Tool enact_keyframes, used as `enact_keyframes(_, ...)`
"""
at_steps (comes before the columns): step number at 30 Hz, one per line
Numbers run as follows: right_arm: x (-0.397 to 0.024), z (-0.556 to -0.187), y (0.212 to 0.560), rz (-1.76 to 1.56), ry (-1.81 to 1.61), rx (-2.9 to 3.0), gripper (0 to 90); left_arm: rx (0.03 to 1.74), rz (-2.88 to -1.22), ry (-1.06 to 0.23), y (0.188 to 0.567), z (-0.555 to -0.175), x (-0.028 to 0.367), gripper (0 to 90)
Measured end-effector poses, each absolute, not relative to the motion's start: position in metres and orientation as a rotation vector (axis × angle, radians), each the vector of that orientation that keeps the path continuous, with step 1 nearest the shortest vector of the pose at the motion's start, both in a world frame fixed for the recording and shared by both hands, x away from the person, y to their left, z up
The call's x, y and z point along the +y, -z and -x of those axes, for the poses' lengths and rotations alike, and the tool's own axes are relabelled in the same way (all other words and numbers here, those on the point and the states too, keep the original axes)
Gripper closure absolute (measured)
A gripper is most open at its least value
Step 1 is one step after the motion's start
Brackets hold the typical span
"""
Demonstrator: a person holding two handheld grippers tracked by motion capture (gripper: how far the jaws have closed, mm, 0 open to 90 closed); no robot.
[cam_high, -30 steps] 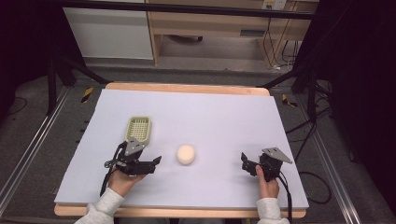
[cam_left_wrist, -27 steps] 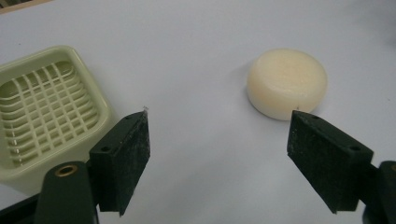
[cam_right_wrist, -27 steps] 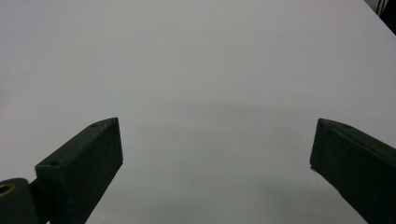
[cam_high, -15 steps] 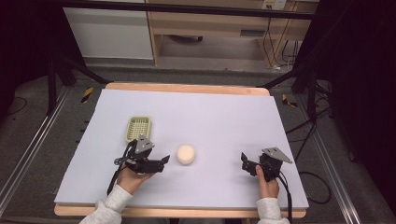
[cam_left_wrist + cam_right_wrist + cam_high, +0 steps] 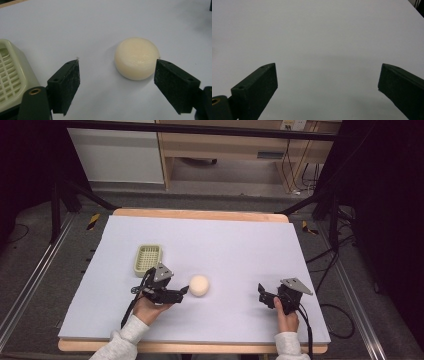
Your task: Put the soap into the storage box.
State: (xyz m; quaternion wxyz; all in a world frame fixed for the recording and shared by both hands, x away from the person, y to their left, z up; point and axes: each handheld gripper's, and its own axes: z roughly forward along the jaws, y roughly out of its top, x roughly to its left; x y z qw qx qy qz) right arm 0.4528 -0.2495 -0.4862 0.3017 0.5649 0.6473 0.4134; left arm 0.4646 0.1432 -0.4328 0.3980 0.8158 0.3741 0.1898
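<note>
Nearest, two tongs: left tongs (image 5: 184, 291) spread wide, gripping nothing, just short of one round cream soap bar (image 5: 198, 285) lying on the counter (image 5: 240, 245); right tongs (image 5: 261, 295) equally wide, bare, well apart. Farther left, one pale green slotted soap dish (image 5: 148, 259).

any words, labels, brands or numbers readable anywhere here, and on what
None can be read.
The soap bar: plain top, no stamp visible.
The green soap dish: only a moulded grid, no lettering.
The left claw and right claw: black jaws bear no markings.
A bluish label on the shelf behind the table: too small and blurred.
</note>
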Motion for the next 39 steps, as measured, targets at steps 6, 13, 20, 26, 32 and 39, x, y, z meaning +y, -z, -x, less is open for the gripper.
enact_keyframes(6,-0.249,-0.453,0.486,-1.497,-1.096,1.715,2.9,0.935,-2.063,-0.478,0.432,-0.467,0.133,19.6)
enact_keyframes(13,-0.25,-0.453,0.486,-1.498,-1.097,1.716,2.9,0.931,-2.073,-0.471,0.433,-0.47,0.126,19.5)
enact_keyframes(20,-0.249,-0.453,0.486,-1.5,-1.097,1.714,2.9,0.919,-2.081,-0.467,0.434,-0.473,0.119,18.6)
enact_keyframes(26,-0.249,-0.453,0.486,-1.497,-1.097,1.714,2.9,0.913,-2.084,-0.458,0.436,-0.475,0.112,18.5)
enact_keyframes(32,-0.249,-0.452,0.486,-1.501,-1.096,1.713,2.9,0.909,-2.105,-0.456,0.44,-0.478,0.106,17.8)
enact_keyframes(39,-0.249,-0.452,0.486,-1.503,-1.092,1.712,2.9,0.912,-2.105,-0.445,0.441,-0.481,0.104,17.7)
